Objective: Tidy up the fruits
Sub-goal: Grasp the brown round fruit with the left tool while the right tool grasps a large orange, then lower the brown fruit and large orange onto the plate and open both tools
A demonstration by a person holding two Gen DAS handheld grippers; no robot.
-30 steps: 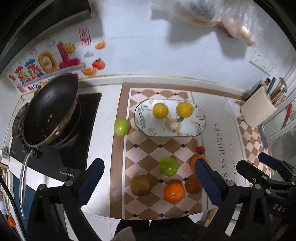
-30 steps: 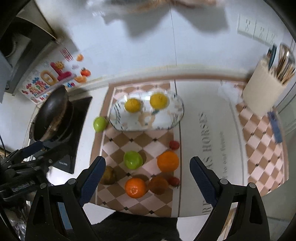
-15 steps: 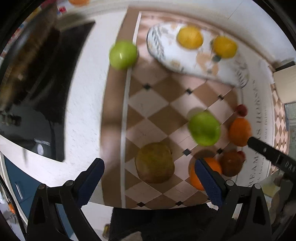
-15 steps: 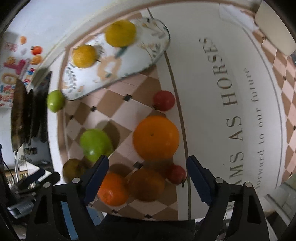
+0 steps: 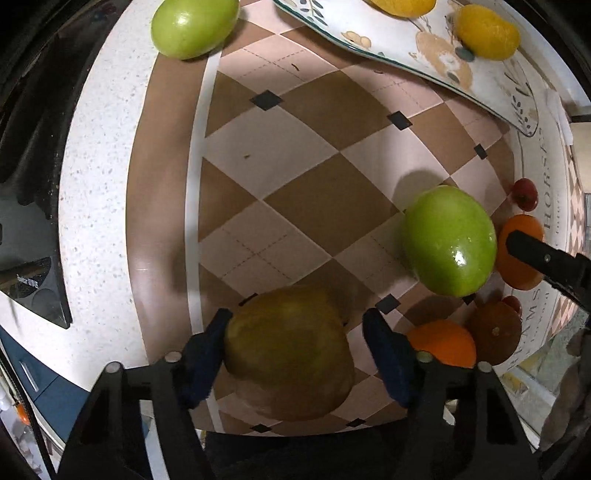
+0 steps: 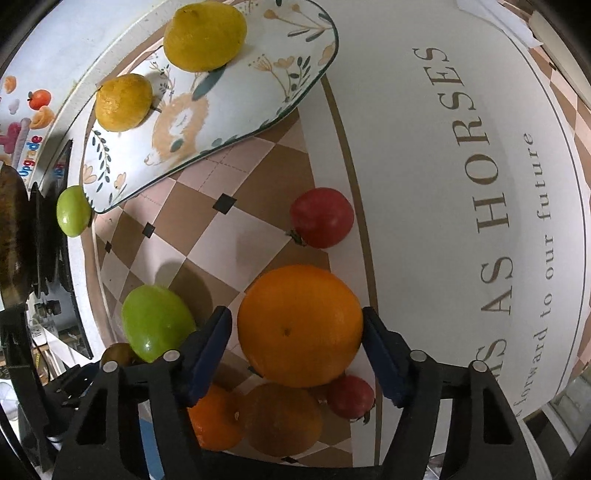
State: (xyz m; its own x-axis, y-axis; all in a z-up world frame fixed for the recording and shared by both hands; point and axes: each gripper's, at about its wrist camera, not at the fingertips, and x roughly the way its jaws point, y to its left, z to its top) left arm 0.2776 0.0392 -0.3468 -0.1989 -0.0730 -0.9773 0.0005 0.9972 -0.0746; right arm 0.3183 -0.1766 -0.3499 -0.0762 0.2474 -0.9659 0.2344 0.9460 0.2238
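Between blue pads of left gripper [image 5: 295,354]: dull olive-brown round fruit [image 5: 290,354], jaws just closing, left pad touching, right pad just clear. Right gripper [image 6: 297,349] likewise just narrowing astride large glossy orange [image 6: 299,325], contact unclear. Both fruits on checkered brown mat [image 5: 295,184]. Step: paired pickup. Next: finish squeeze, lift straight, carry to far oval floral plate [image 6: 236,110] beside two yellow lemons [image 6: 205,35].
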